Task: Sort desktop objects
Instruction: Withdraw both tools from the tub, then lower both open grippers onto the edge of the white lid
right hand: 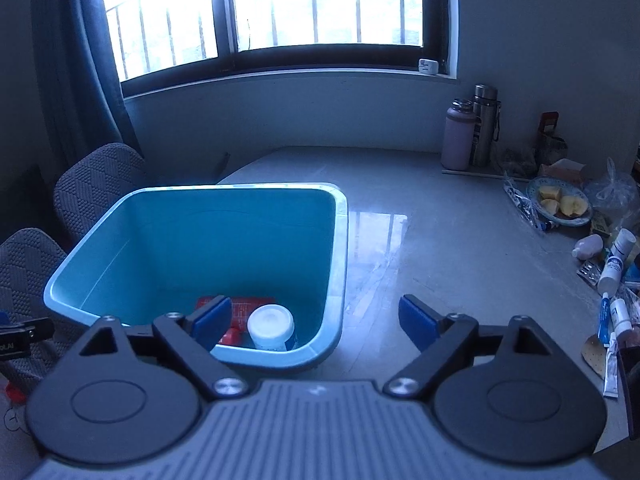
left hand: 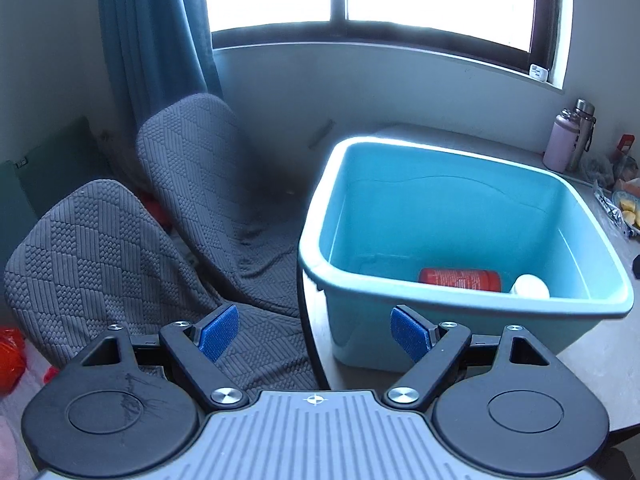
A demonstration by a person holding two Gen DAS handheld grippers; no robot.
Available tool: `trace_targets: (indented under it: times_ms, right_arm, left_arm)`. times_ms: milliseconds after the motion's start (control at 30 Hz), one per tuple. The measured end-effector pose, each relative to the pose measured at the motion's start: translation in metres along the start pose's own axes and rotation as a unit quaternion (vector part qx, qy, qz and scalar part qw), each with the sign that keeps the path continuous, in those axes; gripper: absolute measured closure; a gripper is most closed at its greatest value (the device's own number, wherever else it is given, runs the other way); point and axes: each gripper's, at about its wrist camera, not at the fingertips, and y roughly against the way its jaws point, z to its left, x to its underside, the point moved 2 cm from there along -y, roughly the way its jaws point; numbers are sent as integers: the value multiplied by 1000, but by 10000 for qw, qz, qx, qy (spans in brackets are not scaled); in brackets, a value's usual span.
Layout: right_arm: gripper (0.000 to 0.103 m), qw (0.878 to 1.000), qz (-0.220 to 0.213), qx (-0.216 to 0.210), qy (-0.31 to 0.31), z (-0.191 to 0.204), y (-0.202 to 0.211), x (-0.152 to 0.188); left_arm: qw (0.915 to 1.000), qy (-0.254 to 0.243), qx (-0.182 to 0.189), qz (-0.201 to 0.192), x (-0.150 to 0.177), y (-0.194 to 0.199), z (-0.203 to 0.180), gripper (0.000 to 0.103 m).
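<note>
A light blue plastic bin (left hand: 472, 208) stands on the grey table's left end; it also shows in the right wrist view (right hand: 340, 248). Inside lie a red container (left hand: 460, 280) and a white-capped bottle (left hand: 532, 287), seen again as the red container (right hand: 244, 308) and the white-capped bottle (right hand: 271, 326). My left gripper (left hand: 316, 336) is open and empty, in front of the bin's near left corner. My right gripper (right hand: 314, 322) is open and empty, above the bin's near right corner. Small bottles and tubes (right hand: 614, 280) lie at the table's right edge.
Two grey-covered chairs (left hand: 168, 208) stand left of the table. A pink flask (right hand: 458, 136) and a steel flask (right hand: 486, 128) stand at the back right. A plate of fruit pieces (right hand: 560, 204) and plastic bags sit along the right side. A window is behind.
</note>
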Motion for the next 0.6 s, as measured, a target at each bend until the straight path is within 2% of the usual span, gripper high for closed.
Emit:
trace_targets:
  times_ms: [100, 200, 367, 600]
  right_arm:
    - [12, 9998, 62, -193, 61, -4, -5, -7]
    - [12, 9998, 92, -201, 14, -9, -9, -14]
    - [12, 9992, 33, -392, -78, -14, -12, -31]
    - [12, 9994, -168, -276, -79, -11, -24, -60]
  left_arm:
    - [9998, -36, -148, 109, -10, 2, -8, 18]
    - [9990, 4, -364, 249, -19, 5, -14, 18]
    - [9993, 137, -219, 266, -41, 6, -18, 18]
    - [9999, -14, -139, 98, -81, -4, -19, 18]
